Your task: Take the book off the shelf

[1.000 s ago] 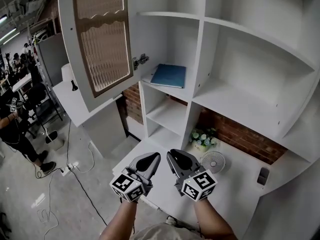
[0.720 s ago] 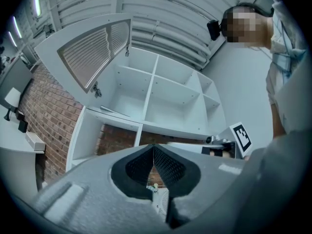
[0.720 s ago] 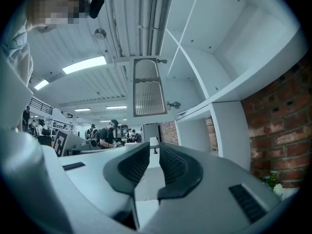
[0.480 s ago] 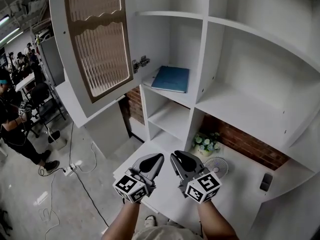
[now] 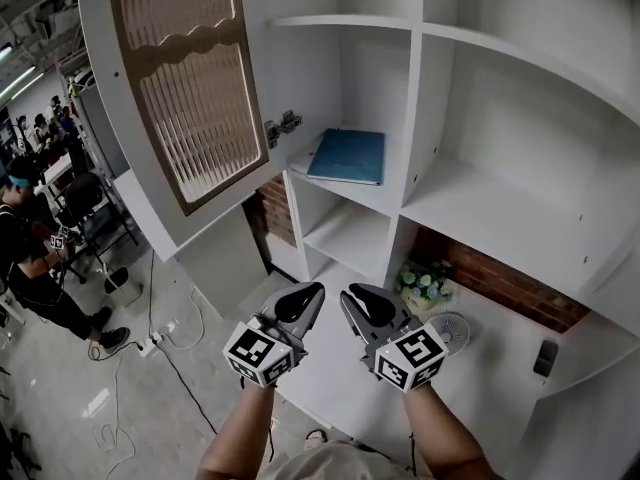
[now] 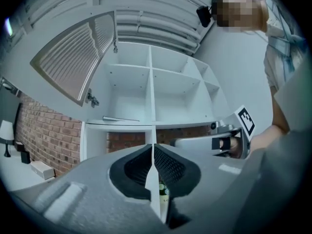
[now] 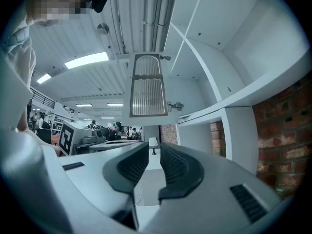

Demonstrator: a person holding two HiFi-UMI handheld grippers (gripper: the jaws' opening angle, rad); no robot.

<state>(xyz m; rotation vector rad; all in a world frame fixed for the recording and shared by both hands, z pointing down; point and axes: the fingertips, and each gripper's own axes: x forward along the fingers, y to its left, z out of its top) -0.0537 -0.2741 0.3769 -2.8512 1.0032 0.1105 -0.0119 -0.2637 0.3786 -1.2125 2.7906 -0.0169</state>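
Head view: the cupboard door [image 5: 190,98] stands open, leaving the blue book [image 5: 347,156] reachable, flat on its shelf [image 5: 340,192], cover up, long axis seemingly running inward; left tool [image 5: 300,303] and right tool [image 5: 365,306] hang over the table [image 5: 335,388], well apart from it; left gripper view: jaws together, empty; right gripper view: jaws slightly parted, empty.

Thin blue book [image 5: 347,156], closed, is noted lying flat, slightly askew, on white shelf [image 5: 366,194], left column.

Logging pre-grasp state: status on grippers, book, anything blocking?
Left gripper shut, empty; right gripper slightly open, empty. Blue book flat on shelf, untouched. Cabinet door open, path looks clear.
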